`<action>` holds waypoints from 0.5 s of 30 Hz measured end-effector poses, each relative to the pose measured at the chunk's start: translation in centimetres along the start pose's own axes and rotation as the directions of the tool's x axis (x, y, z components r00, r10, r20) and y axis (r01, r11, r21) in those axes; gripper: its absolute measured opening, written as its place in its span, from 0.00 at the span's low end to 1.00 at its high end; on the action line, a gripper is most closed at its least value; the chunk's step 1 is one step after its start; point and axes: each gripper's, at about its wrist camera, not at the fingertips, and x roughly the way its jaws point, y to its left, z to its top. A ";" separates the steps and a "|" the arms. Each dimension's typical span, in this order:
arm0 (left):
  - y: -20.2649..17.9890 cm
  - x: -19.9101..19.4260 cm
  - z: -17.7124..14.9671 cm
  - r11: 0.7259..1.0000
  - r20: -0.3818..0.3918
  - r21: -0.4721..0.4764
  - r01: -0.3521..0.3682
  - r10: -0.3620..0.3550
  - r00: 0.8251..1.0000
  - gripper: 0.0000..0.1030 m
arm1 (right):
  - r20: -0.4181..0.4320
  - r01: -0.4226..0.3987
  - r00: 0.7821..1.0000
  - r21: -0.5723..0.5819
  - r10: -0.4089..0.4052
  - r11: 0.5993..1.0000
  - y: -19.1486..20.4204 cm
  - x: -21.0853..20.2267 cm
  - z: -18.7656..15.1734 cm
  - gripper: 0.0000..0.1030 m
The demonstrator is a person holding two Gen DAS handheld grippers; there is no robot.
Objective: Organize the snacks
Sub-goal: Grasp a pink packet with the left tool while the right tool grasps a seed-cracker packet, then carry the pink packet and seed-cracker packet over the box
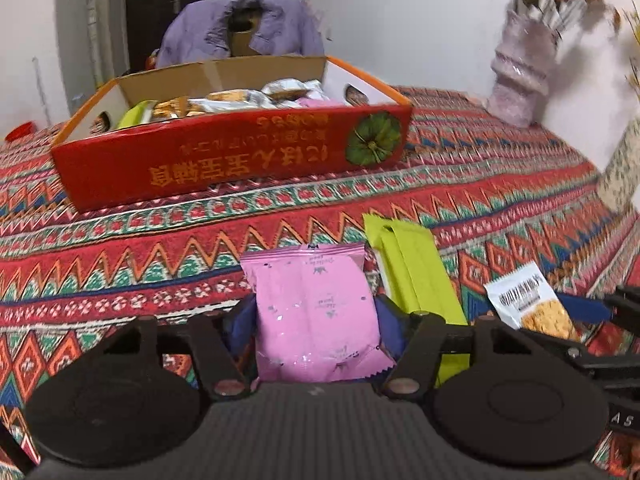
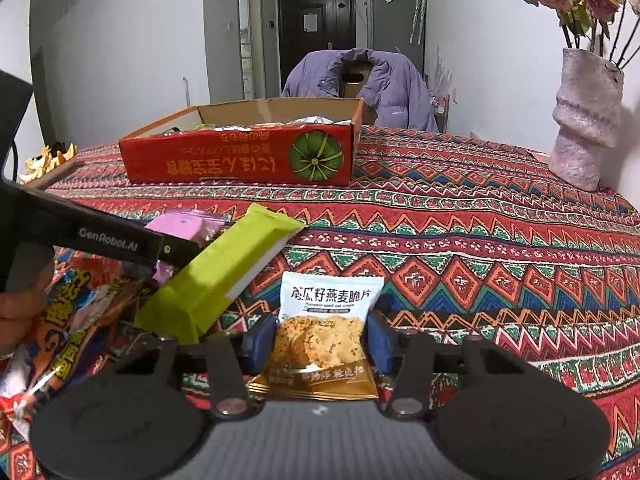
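Observation:
My left gripper [image 1: 316, 320] is shut on a pink snack packet [image 1: 314, 312], just above the patterned tablecloth. My right gripper [image 2: 320, 336] is shut on a white and gold oat crisp packet [image 2: 326, 324], which also shows in the left wrist view [image 1: 528, 304]. A lime green snack bar [image 1: 412, 272] lies on the cloth between the two grippers; it shows in the right wrist view [image 2: 224, 272] too. A red cardboard box [image 1: 236, 156] with several snack packets inside stands further back on the table, and shows in the right wrist view [image 2: 240, 156].
A pink vase [image 2: 584, 120] with flowers stands at the far right by the wall. Several colourful snack bags [image 2: 68, 320] lie at the left near edge. A chair with a purple jacket [image 2: 376, 84] stands behind the table. A small tray of peels [image 2: 44, 164] sits far left.

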 end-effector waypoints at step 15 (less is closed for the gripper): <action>0.3 -16.3 -3.4 0.996 0.285 -0.073 -0.053 0.072 0.956 0.61 | 0.160 -0.118 0.981 0.015 0.114 0.993 1.8 -9.8 0.2 0.46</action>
